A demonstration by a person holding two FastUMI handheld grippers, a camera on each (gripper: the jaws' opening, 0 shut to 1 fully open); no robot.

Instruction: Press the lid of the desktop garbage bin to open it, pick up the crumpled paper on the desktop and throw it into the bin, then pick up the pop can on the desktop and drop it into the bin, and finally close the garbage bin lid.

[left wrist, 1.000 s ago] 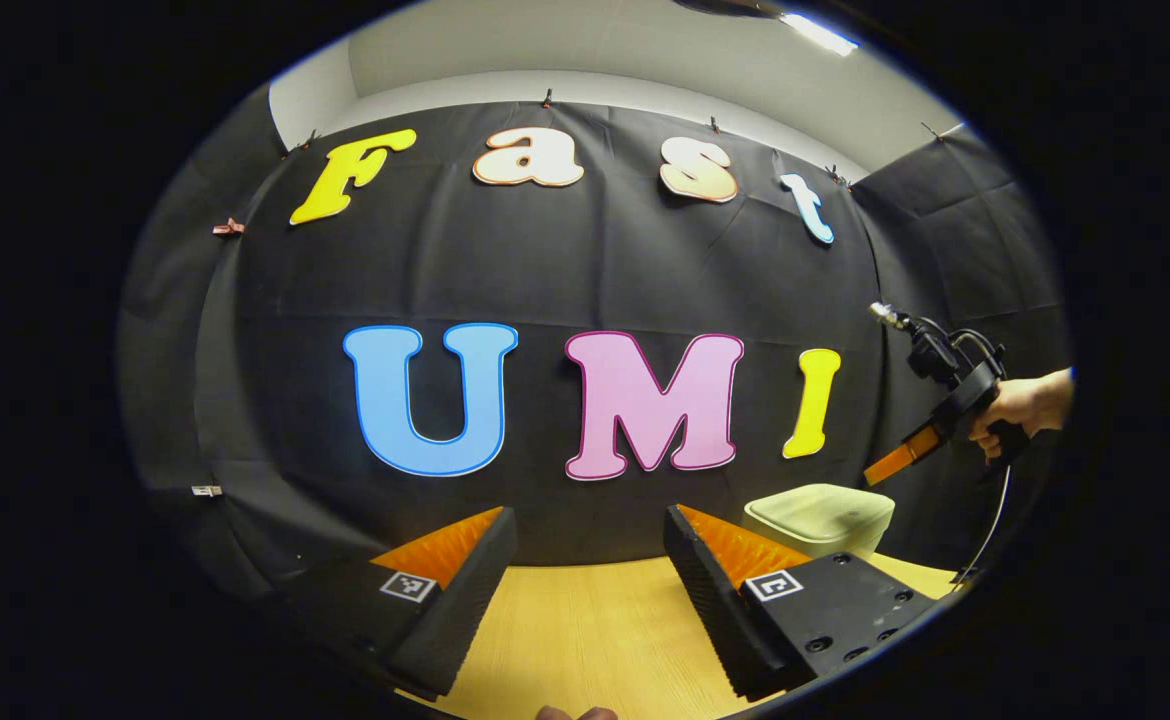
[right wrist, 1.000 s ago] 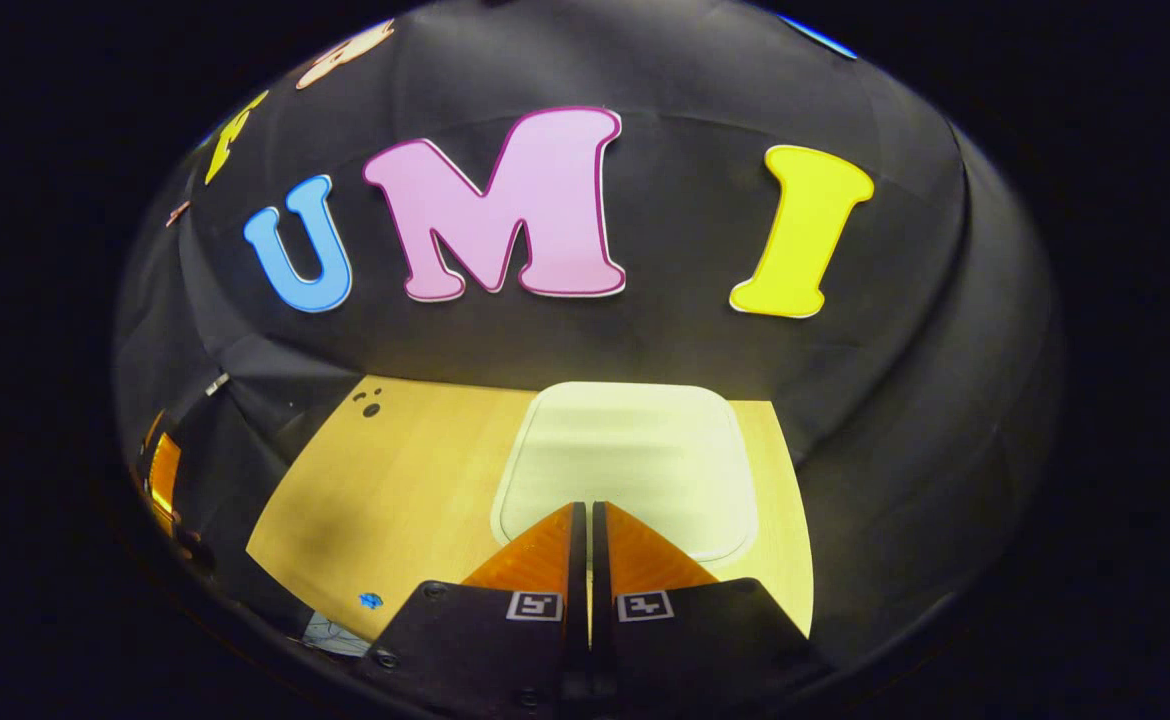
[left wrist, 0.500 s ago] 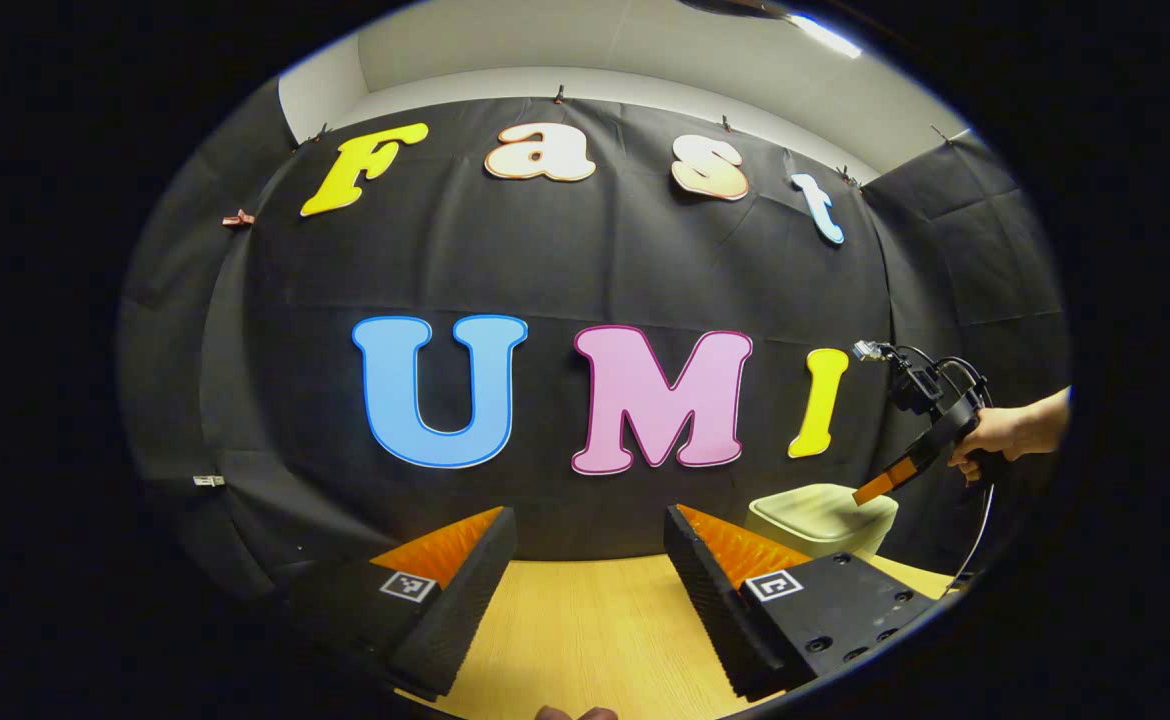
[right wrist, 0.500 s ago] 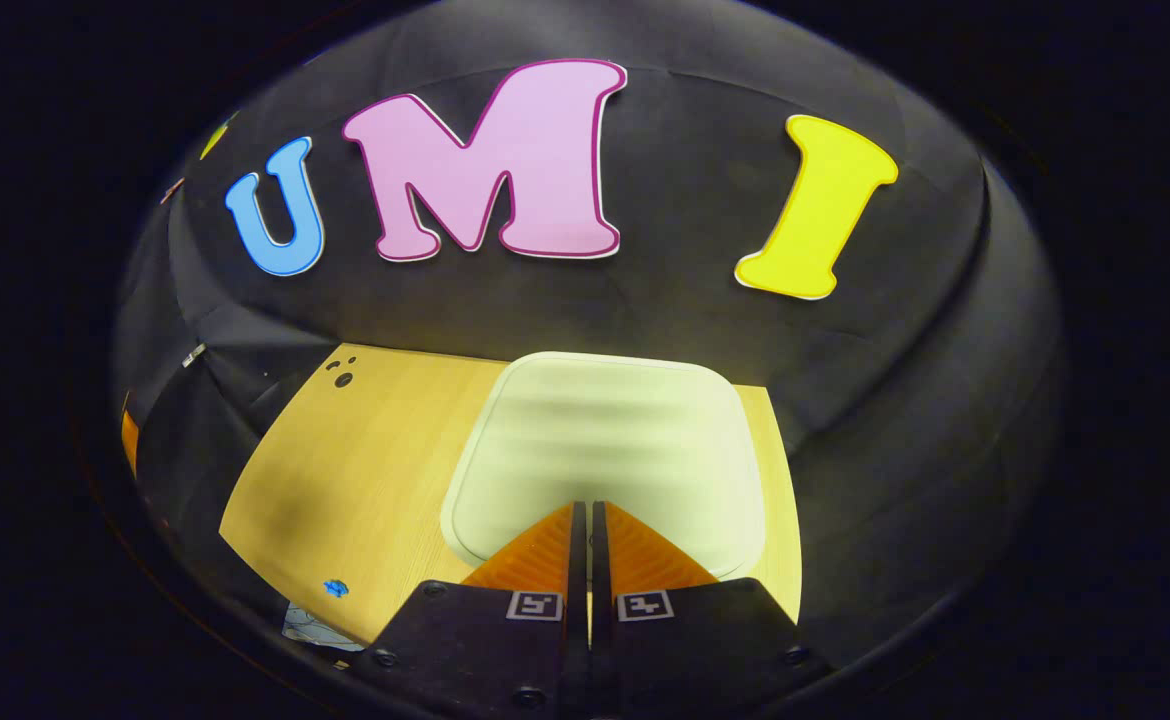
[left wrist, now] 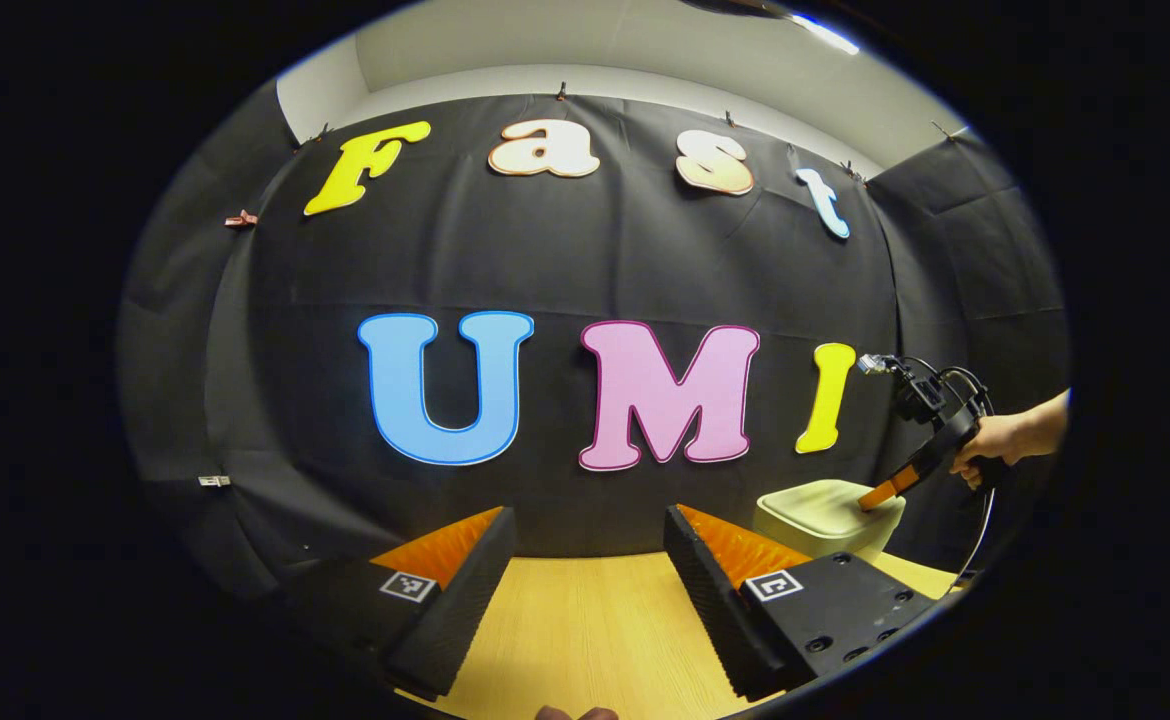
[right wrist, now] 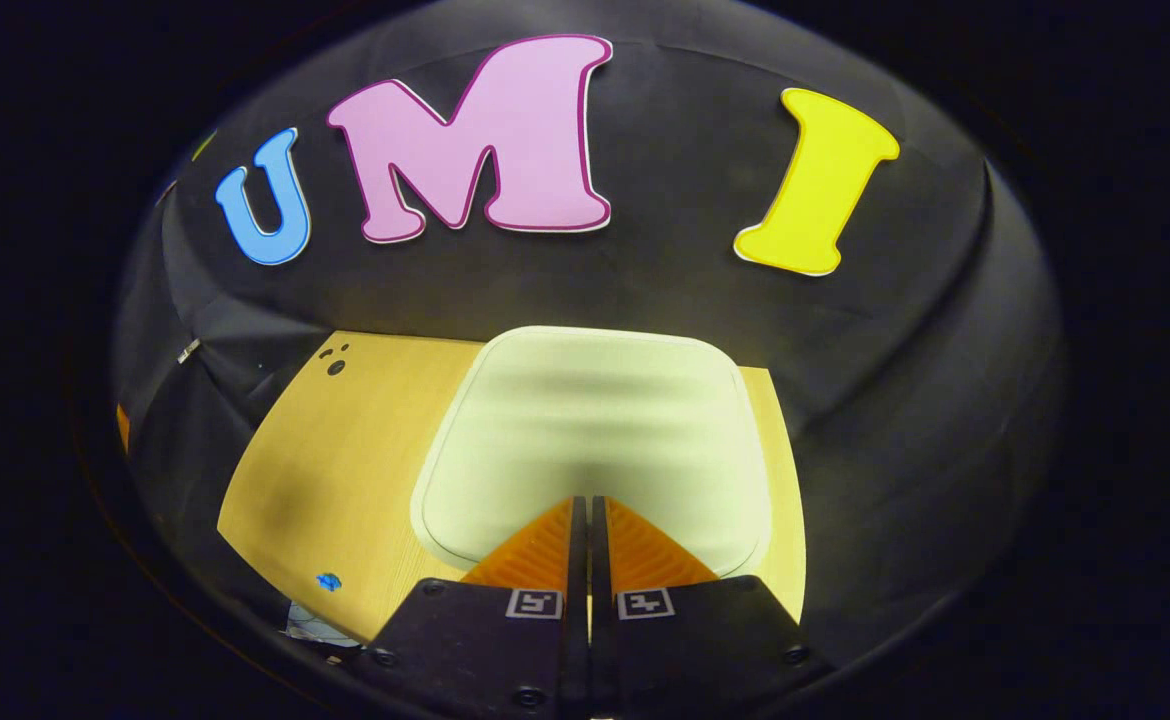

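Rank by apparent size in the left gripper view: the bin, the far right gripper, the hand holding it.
1. bin
2. right gripper, slim but long
3. hand
Fisheye edge distortion makes the order unsure.

black cloth (left wrist: 585, 270) covered the booth's back wall across the middle of the left gripper view, pinned along its top edge by small clips (left wrist: 562, 92). above it, at the top of the frame, ran a pale wall (left wrist: 505, 45), and a bright ceiling light (left wrist: 825, 33) glared at the upper right. a second dark cloth panel (left wrist: 985, 260) hung at the right. the light wooden desk (left wrist: 585, 625) lay along the bottom; in the right gripper view its lower left part carried a small blue mark (right wrist: 328, 581).
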